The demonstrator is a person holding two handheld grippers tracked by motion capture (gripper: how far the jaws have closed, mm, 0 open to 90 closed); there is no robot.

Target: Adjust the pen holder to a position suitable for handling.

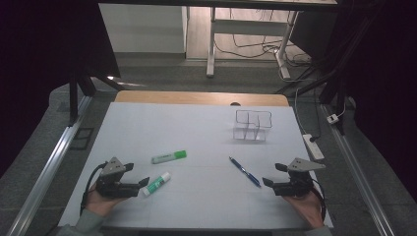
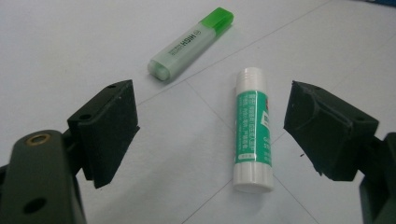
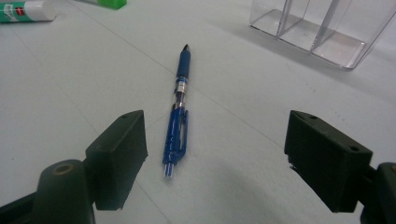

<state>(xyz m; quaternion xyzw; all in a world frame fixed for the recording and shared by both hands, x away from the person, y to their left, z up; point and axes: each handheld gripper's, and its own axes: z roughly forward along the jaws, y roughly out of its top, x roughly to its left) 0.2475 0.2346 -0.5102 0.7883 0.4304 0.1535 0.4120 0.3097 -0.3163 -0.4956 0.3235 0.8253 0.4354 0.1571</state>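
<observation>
Nothing looks started: both the left gripper (image 1: 137, 175) and right gripper (image 1: 273, 175) gape empty, while glue stick (image 2: 252, 148), highlighter (image 2: 191, 43) and pen (image 3: 178, 109) lie outside the clear organizer (image 1: 252, 126).

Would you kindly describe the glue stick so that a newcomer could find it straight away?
Start at the white table and look to its near left, where the left claw rests open. Just ahead of it lies the glue stick, flat on the table. Unlike the green-capped highlighter beyond it, it is a stubby white tube with a green printed label.
</observation>
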